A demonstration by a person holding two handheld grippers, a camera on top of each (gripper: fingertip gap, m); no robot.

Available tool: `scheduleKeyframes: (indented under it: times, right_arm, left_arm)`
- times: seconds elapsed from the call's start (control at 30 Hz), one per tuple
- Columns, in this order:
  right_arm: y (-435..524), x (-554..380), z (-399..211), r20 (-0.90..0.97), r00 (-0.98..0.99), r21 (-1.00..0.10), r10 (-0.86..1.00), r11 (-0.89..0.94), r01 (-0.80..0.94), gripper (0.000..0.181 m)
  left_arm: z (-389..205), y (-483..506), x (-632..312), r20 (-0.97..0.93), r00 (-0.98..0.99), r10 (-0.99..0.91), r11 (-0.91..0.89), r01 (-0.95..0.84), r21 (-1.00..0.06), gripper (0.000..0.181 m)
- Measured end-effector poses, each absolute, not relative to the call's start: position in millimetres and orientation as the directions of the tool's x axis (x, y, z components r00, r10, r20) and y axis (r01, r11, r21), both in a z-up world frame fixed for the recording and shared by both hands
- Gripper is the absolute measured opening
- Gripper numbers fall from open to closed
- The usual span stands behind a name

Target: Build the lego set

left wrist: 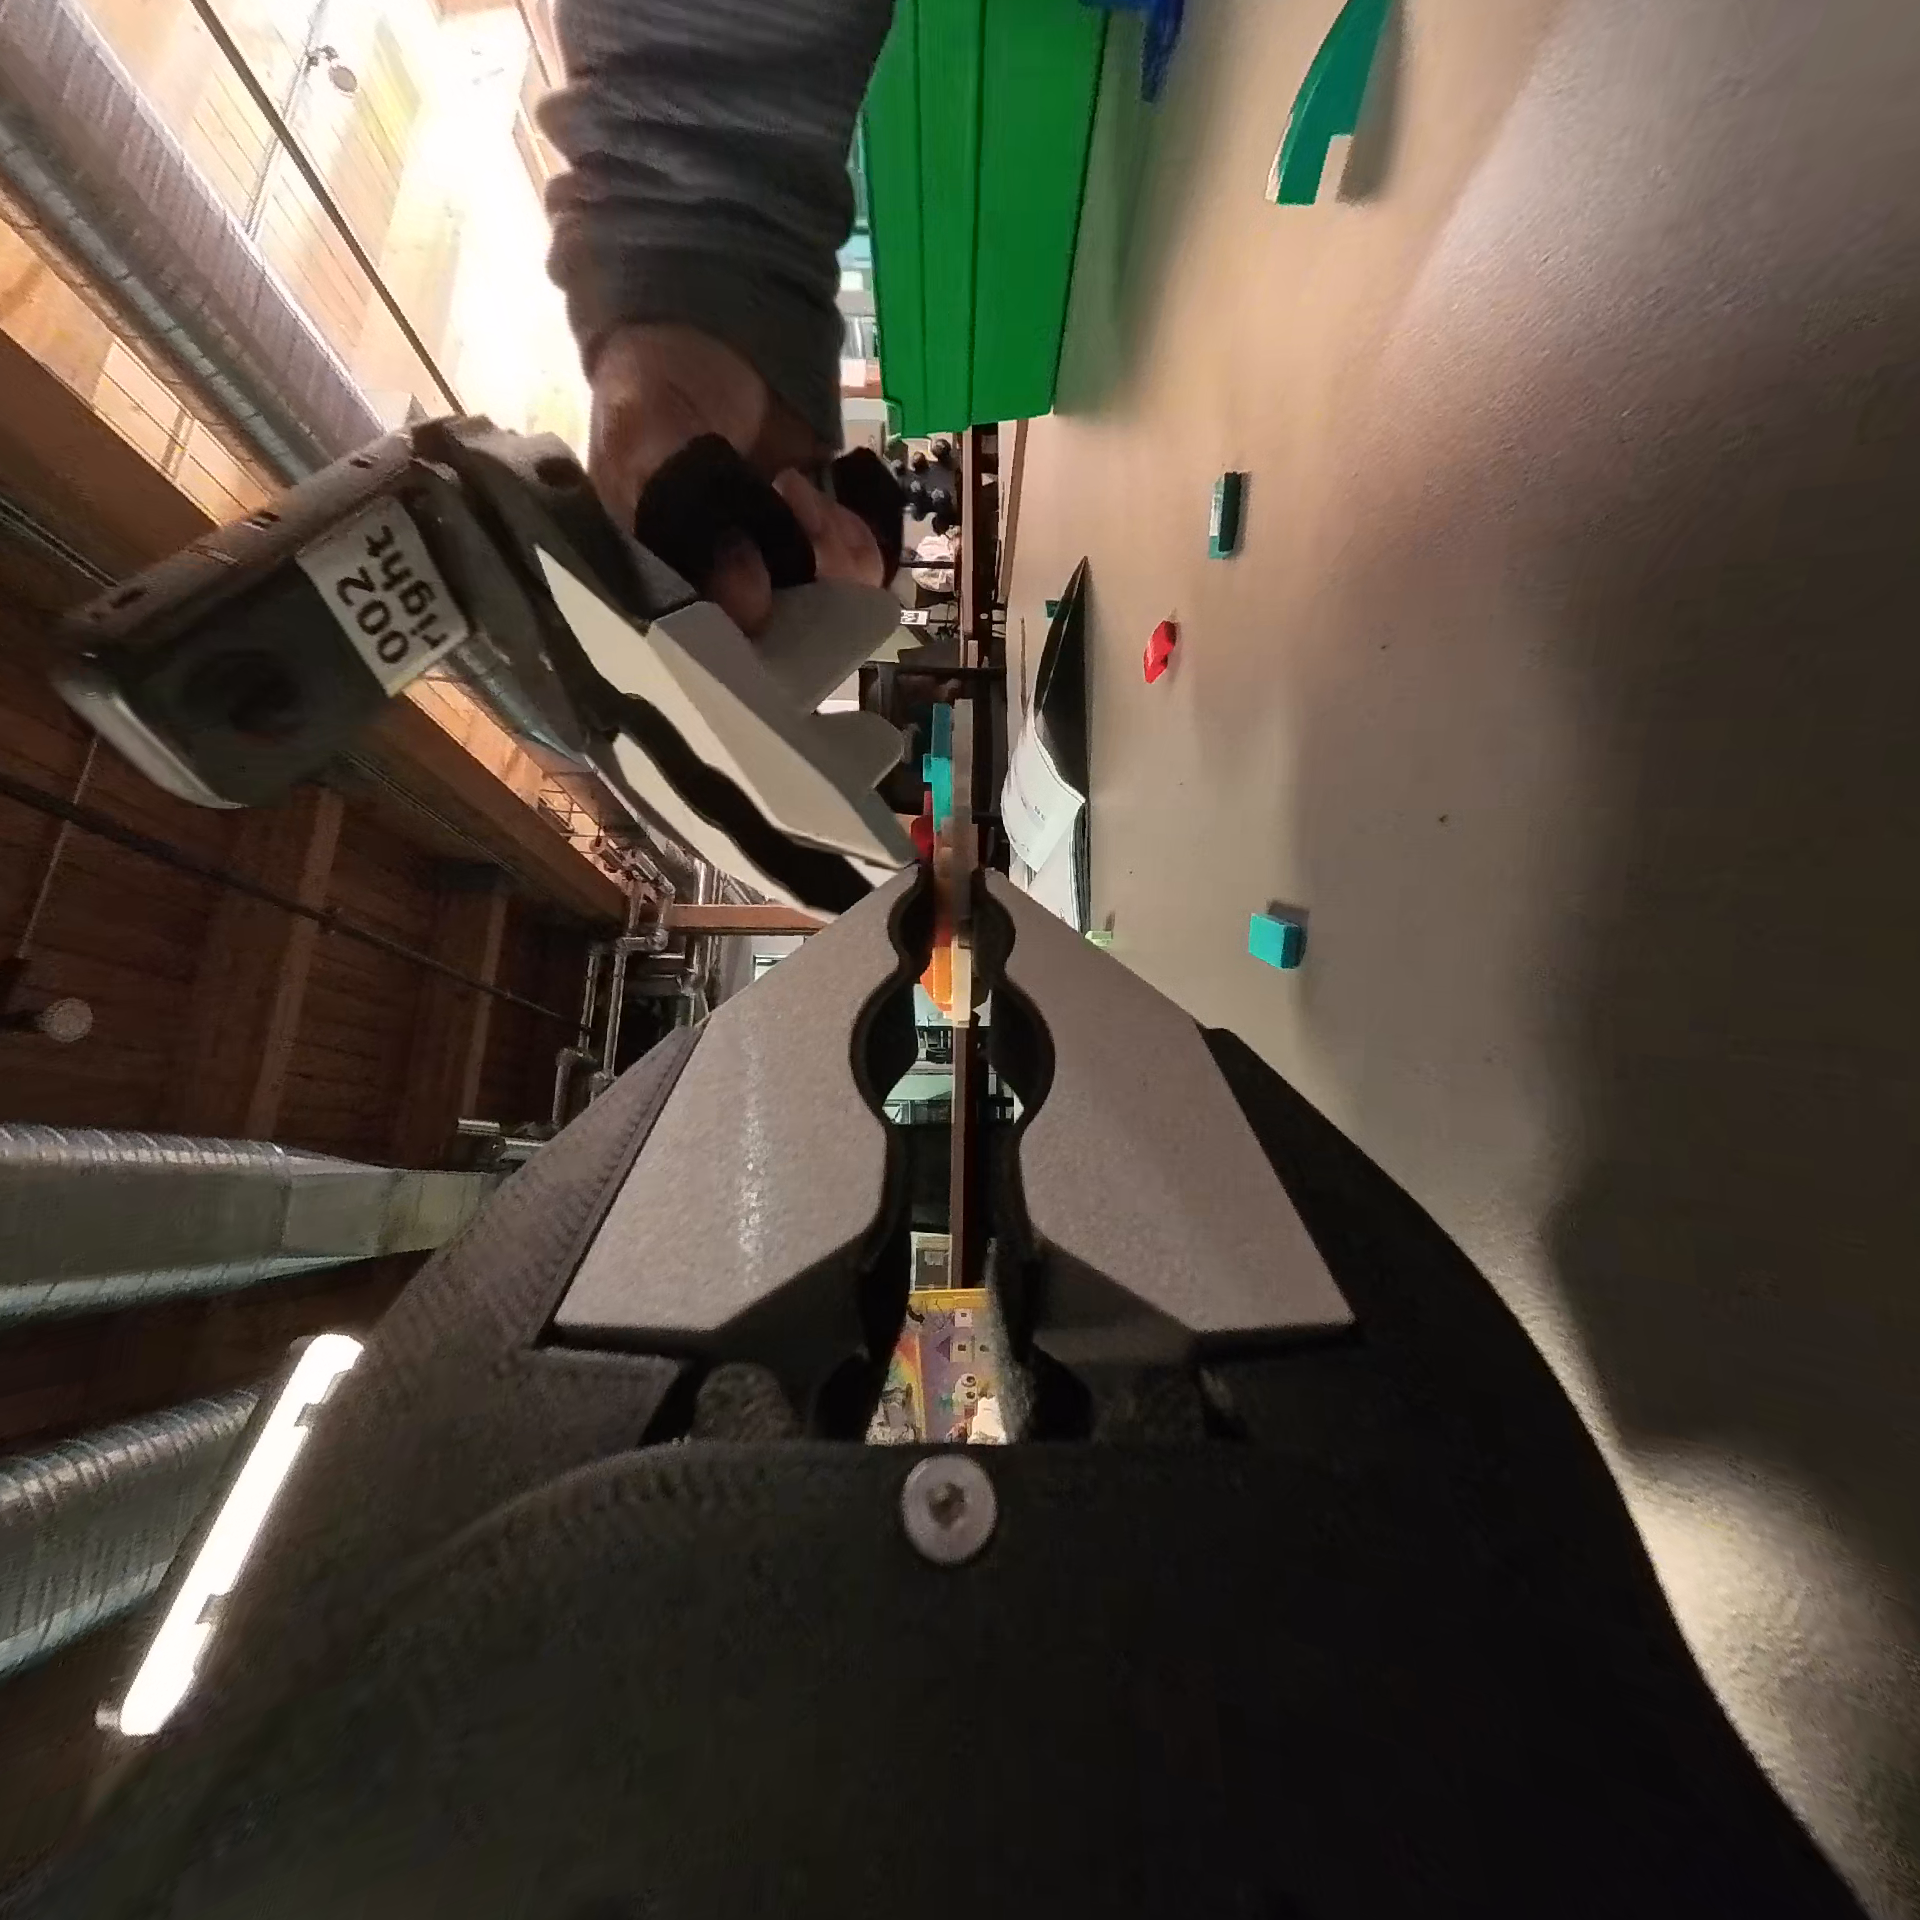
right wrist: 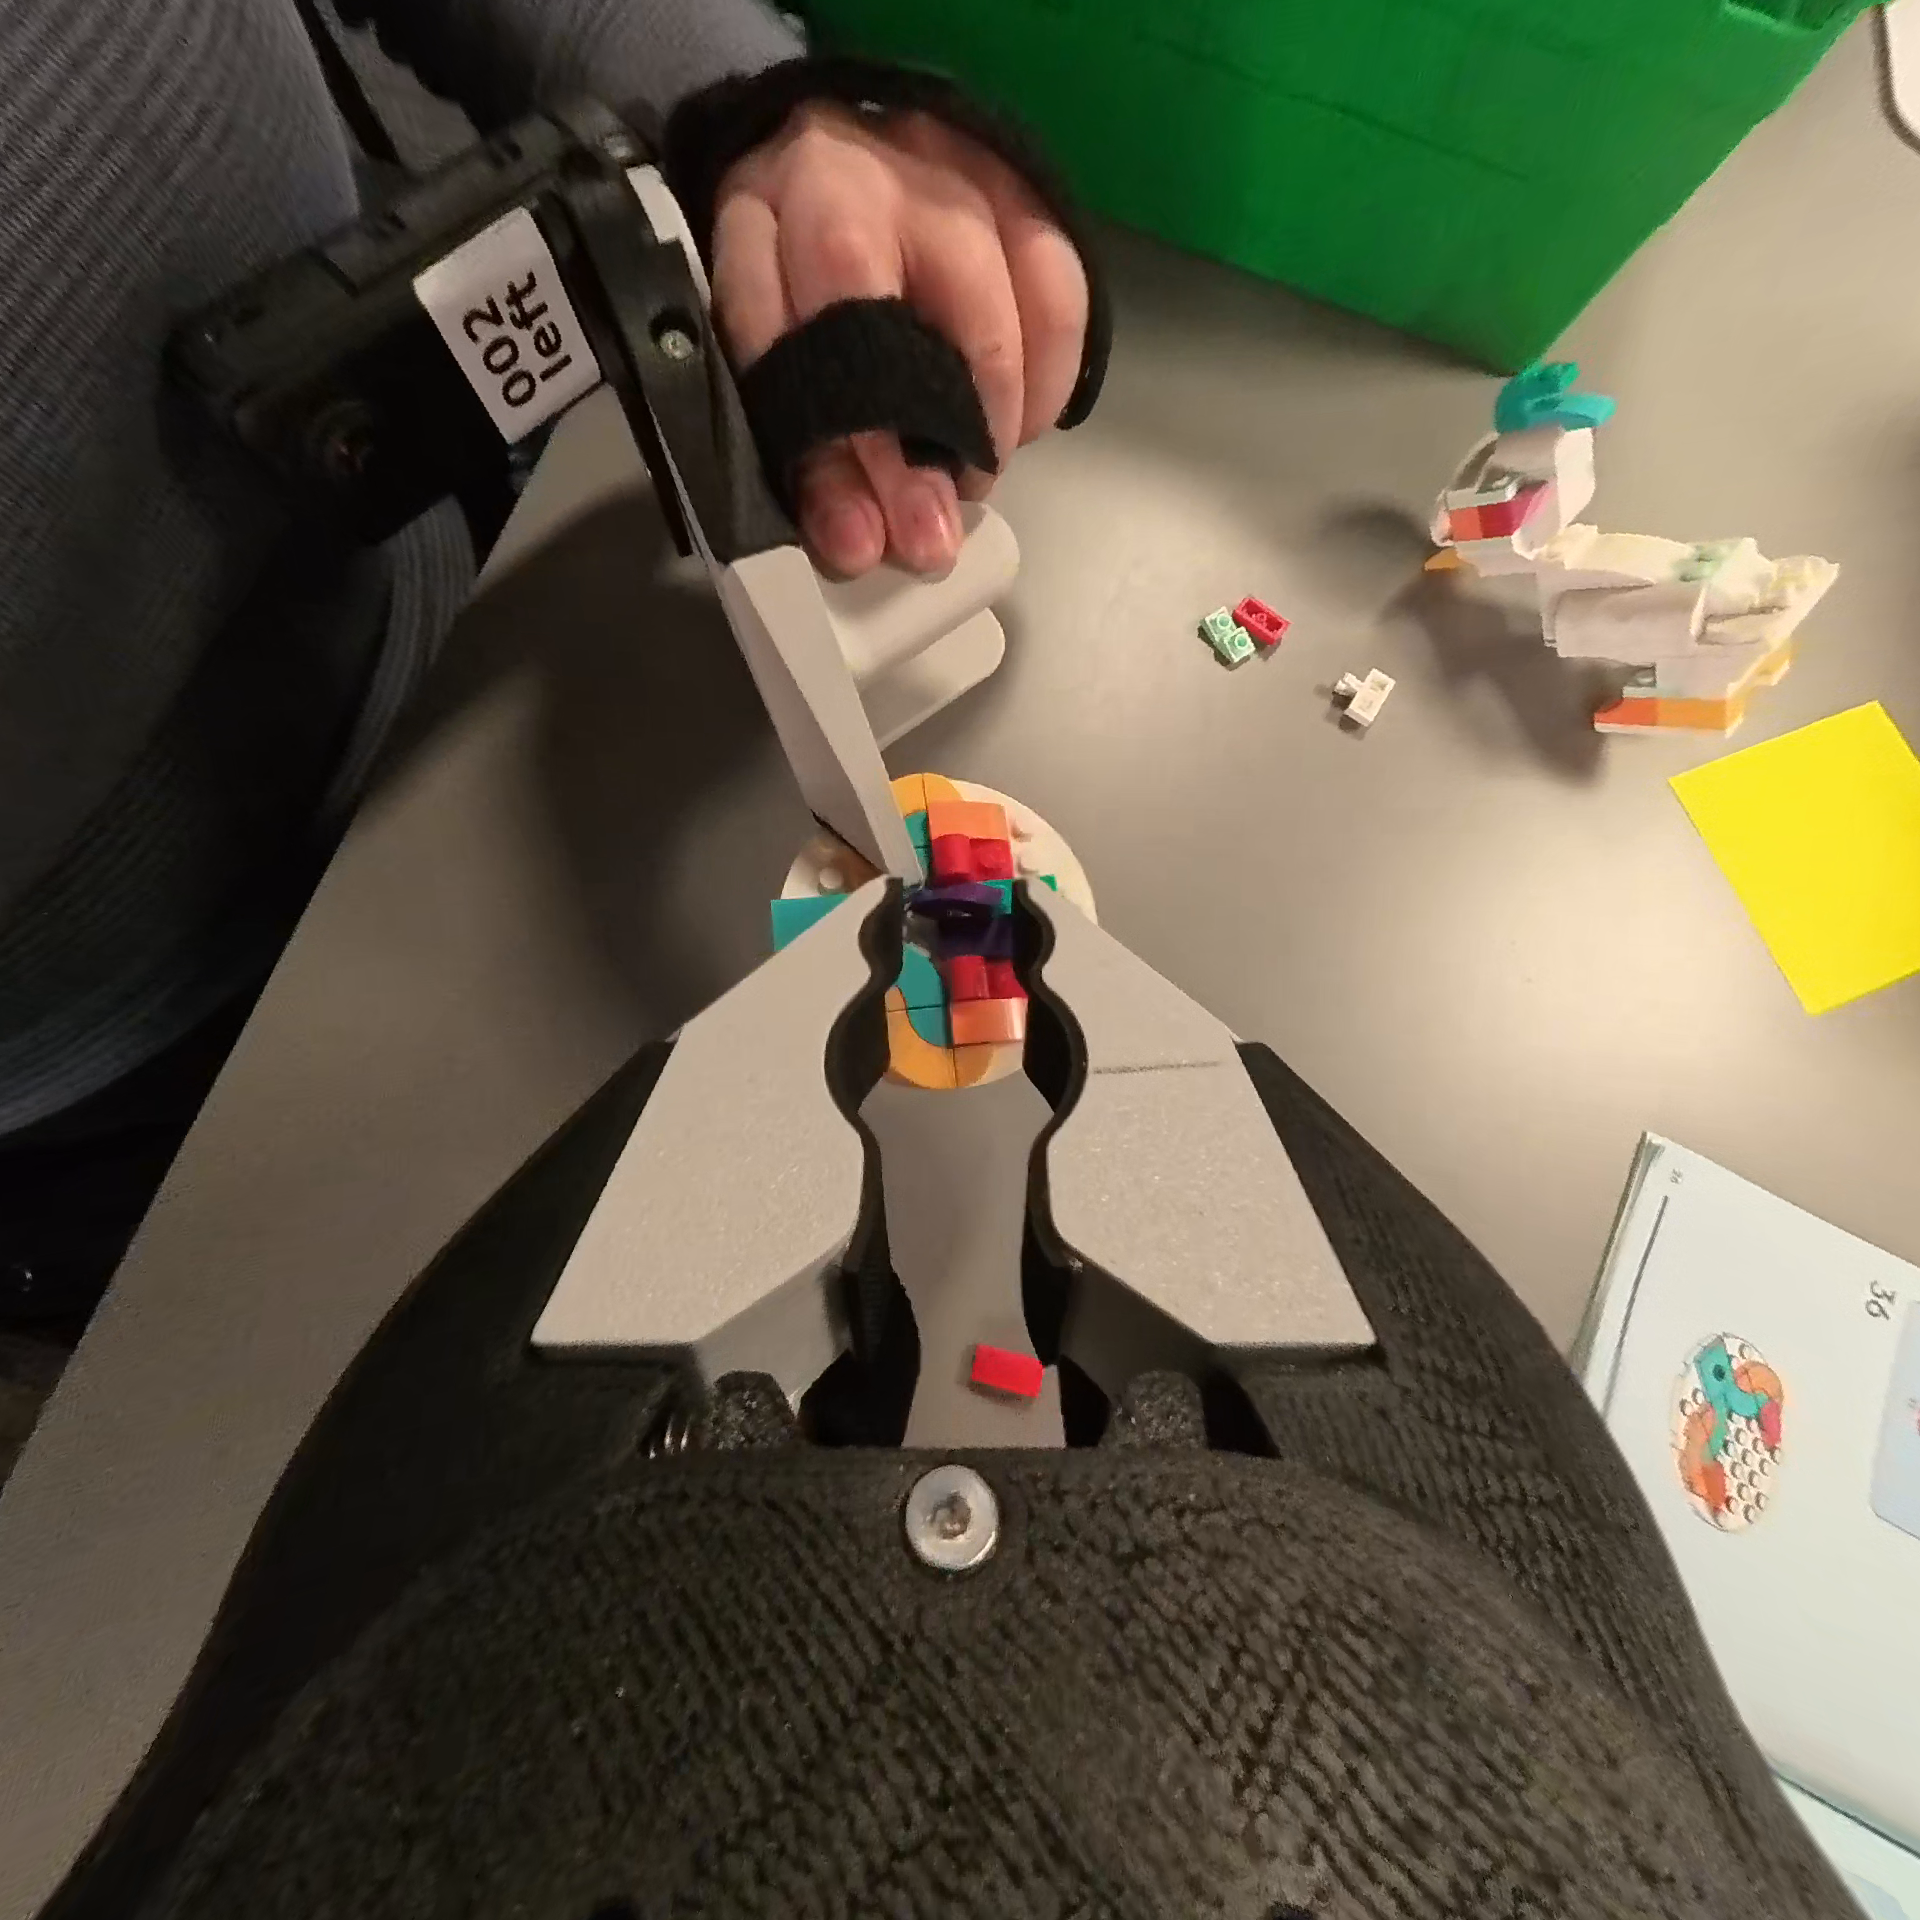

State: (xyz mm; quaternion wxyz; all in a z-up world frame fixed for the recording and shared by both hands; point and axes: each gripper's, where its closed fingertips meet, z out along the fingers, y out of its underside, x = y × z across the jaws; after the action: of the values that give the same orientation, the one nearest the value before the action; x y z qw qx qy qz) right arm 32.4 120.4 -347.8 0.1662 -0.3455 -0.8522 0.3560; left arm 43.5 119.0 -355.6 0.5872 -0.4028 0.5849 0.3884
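Observation:
A round white plate [right wrist: 1060, 883] carries orange, teal and red bricks. My left gripper [left wrist: 948, 896] is shut on this plate's rim and holds it on edge above the table; the plate [left wrist: 964, 790] shows edge-on between its fingers. In the right wrist view the left gripper [right wrist: 885, 844] comes in from the upper left. My right gripper [right wrist: 961, 902] is closed on a small purple piece [right wrist: 961, 920] at the plate's middle, among the red bricks. In the left wrist view the right gripper [left wrist: 883, 847] reaches the plate from the left.
A green bin [right wrist: 1351, 156] stands at the back. A white bird build [right wrist: 1642, 603], small green and red bricks [right wrist: 1244, 629], a white piece [right wrist: 1363, 696], a yellow note [right wrist: 1829, 852], an open booklet [right wrist: 1766, 1403] and a red tile [right wrist: 1003, 1369] lie on the grey table. Teal bricks [left wrist: 1278, 935] lie farther off. Left and right tips are no more than a few centimetres apart. Both grippers' tips are roughly 12 cm from the red tile [right wrist: 1003, 1369].

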Motion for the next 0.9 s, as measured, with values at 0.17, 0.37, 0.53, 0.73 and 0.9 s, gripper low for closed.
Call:
scheduleKeyframes:
  times: [0.17,0.37,0.53,0.73,0.9]
  right_arm:
    - [121,34,-350,0.060,-0.713,-0.700,0.699,0.539,0.469,0.016]
    - [118,32,-340,-0.052,-0.729,-0.818,0.683,0.390,0.423,0.015]
    - [118,32,-341,-0.106,-0.749,-0.857,0.654,0.322,0.403,0.015]
    - [125,33,-343,-0.087,-0.739,-0.837,0.668,0.353,0.418,0.013]
    - [128,34,-336,-0.033,-0.714,-0.822,0.699,0.387,0.417,0.021]
  left_arm:
    - [-356,119,44,-1.000,0.012,-0.015,0.378,-0.926,-0.016,0.005]
    - [-353,117,45,-1.000,0.024,-0.001,0.384,-0.923,-0.022,0.005]
    - [-350,117,44,-0.999,0.031,0.010,0.384,-0.923,-0.024,0.005]
    - [-352,118,44,-1.000,0.029,0.001,0.384,-0.923,-0.026,0.005]
    - [-353,119,44,-1.000,0.026,-0.002,0.380,-0.925,-0.025,0.005]
